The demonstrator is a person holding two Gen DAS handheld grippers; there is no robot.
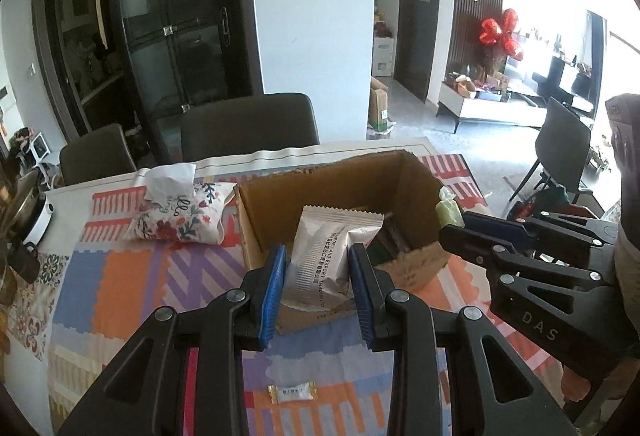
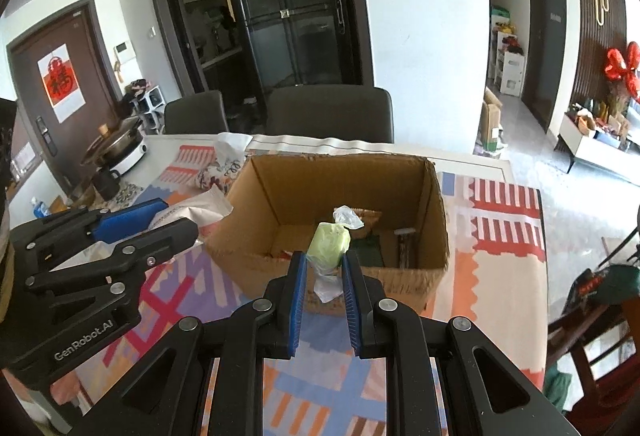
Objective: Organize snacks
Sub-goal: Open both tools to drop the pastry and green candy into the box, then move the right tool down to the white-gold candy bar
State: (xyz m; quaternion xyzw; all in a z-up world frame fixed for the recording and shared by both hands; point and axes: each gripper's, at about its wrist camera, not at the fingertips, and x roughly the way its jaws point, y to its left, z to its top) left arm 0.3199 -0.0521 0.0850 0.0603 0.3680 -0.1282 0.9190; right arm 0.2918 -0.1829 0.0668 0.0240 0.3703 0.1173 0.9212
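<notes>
my left gripper [image 1: 318,256] has its blue pads clamped on a silver foil snack packet [image 1: 326,256] printed with black text, held over the near edge of the open brown cardboard box [image 1: 416,175]. my right gripper [image 1: 456,222] comes in from the right, holding a pale green wrapped sweet [image 1: 447,209]. a small white and gold wrapped candy [image 1: 292,393] lies on the patterned colourful tablecloth [image 1: 120,276], and a floral tissue pouch [image 1: 180,215] sits left of the box

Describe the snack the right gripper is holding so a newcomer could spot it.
Find the open cardboard box on the patterned tablecloth. In front of it, the right gripper pinches a pale green wrapped sweet in clear twisted wrapping, unlike the left gripper's larger silver packet.
</notes>
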